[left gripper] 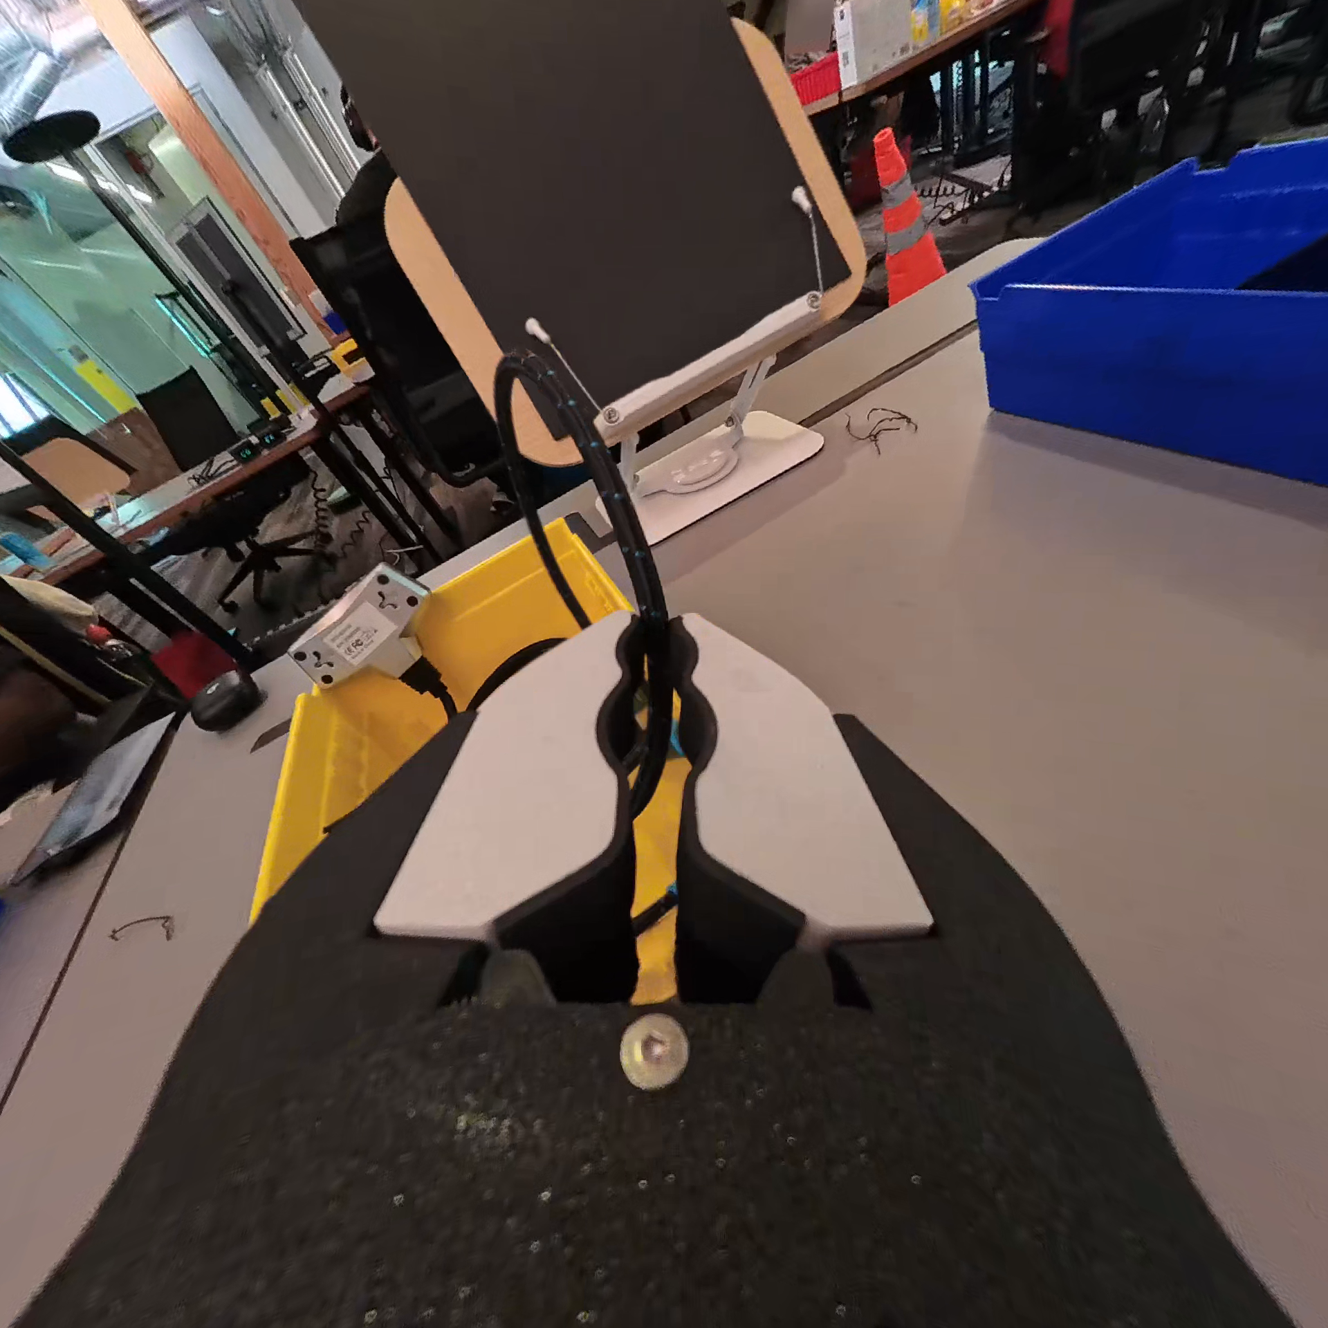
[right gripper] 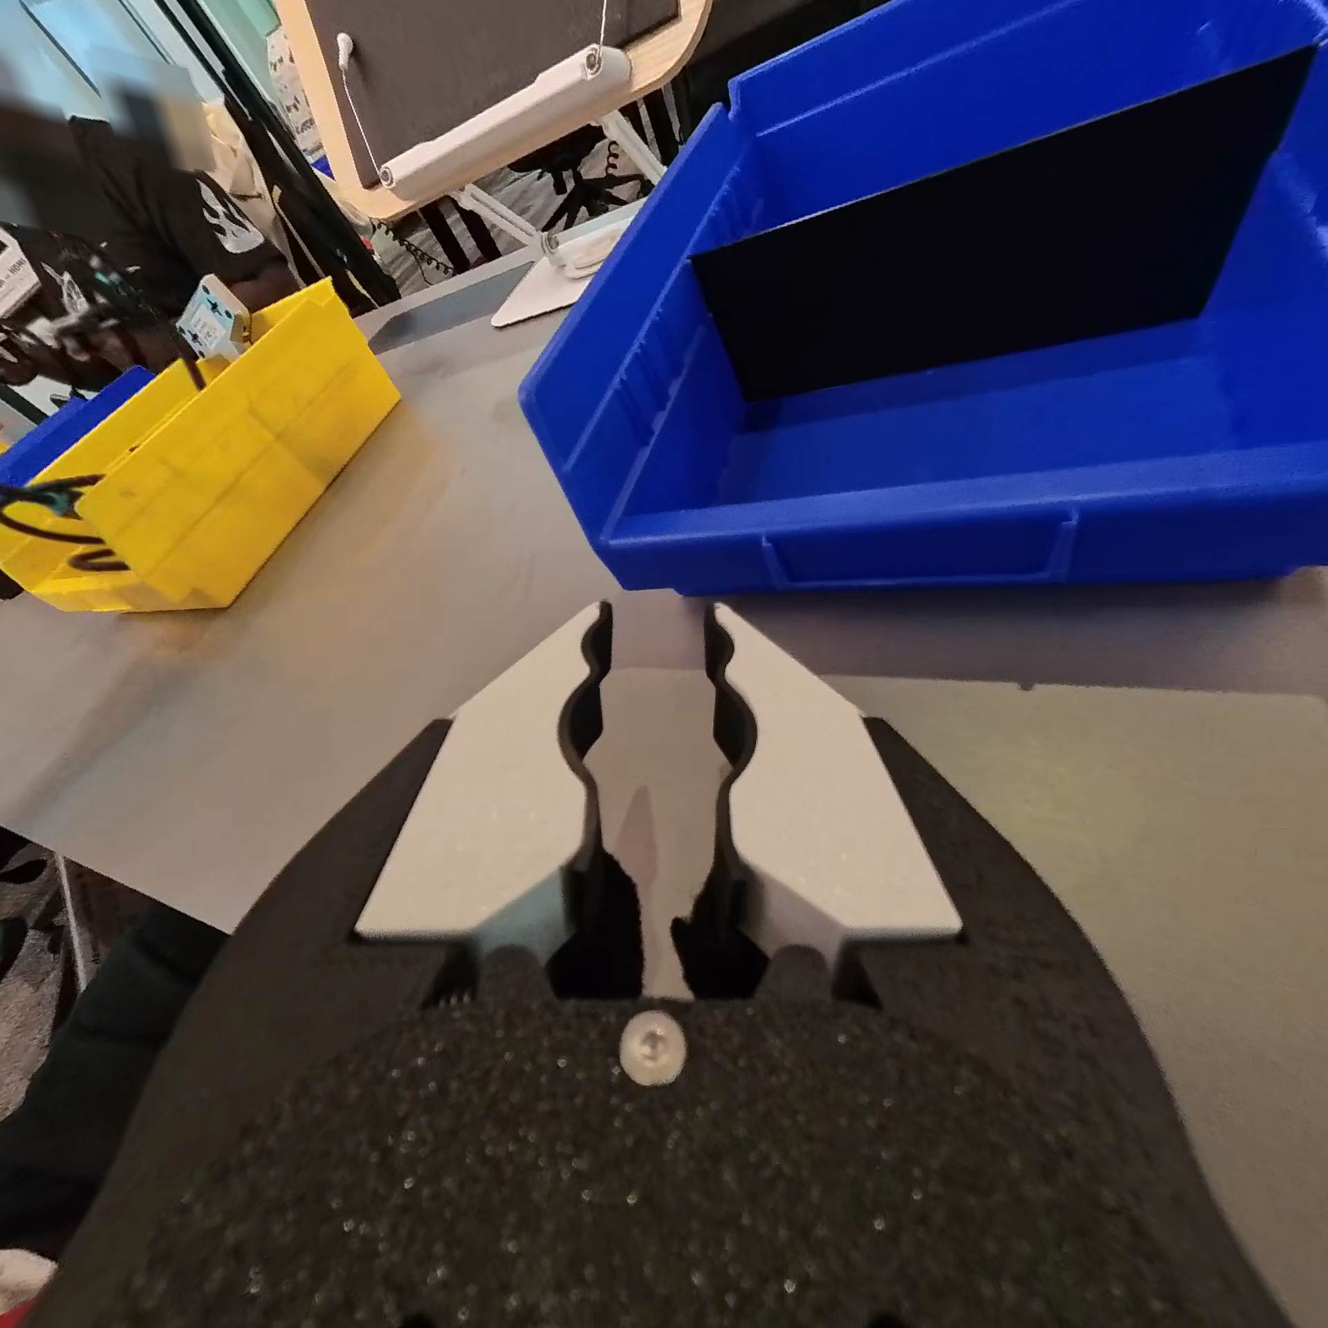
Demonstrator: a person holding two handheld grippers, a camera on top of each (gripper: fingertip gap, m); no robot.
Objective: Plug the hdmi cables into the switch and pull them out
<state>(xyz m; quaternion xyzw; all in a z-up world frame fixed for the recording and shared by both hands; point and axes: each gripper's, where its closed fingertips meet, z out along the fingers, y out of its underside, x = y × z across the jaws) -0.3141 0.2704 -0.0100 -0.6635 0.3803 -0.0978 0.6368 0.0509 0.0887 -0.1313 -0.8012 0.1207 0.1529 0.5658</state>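
My left gripper (left gripper: 652, 632) is shut on a black braided HDMI cable (left gripper: 575, 460) that loops up above the fingers and drops back into the yellow bin (left gripper: 496, 611). The silver HDMI switch (left gripper: 359, 625) leans on the bin's far-left rim with a black cable plugged into it. My right gripper (right gripper: 657, 618) is open and empty, low over the grey table just in front of the blue bin (right gripper: 970, 445). In the right wrist view the yellow bin (right gripper: 215, 460) sits far left with the switch (right gripper: 212, 320) on its back rim and cables (right gripper: 50, 503) spilling out.
A tilted dark board on a white stand (left gripper: 690, 402) stands at the table's back. The blue bin (left gripper: 1164, 338) has a black divider (right gripper: 1006, 237). A black mouse (left gripper: 226, 701) and a dark laptop lie far left. A person sits behind the yellow bin. Spacing between my two grippers at the tips: around 45 cm. Between my left fingertips and the silver HDMI switch (left gripper: 359, 625) there is roughly 30 cm. Seen from the right wrist view (right gripper: 201, 322) as well.
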